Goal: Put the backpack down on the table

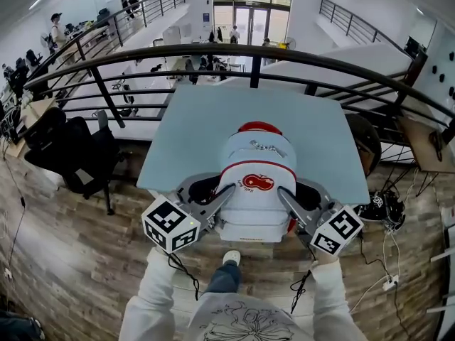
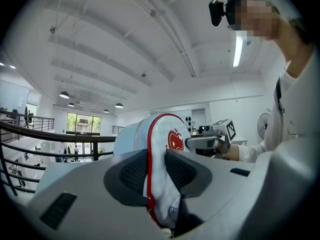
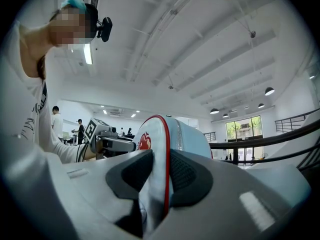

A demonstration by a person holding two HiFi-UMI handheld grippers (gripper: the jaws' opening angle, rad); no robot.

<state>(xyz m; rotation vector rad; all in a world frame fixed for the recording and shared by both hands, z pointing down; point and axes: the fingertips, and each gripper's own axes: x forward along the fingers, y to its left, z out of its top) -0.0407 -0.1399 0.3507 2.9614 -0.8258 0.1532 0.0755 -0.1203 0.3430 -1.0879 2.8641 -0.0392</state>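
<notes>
Backpack (image 1: 256, 190) upright between both tools: left gripper (image 1: 215, 199) and right gripper (image 1: 293, 203) each clamped on a side edge. Hangs at near edge of table (image 1: 192, 133), apparently not yet resting; surface lies straight ahead.

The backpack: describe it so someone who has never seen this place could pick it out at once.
Find the pale blue table before the curved black railing. At its near edge, the left gripper and right gripper clamp a backpack from either side. It is white and pale blue with red piping and a red apple-like emblem, unlike the black chair nearby.
</notes>
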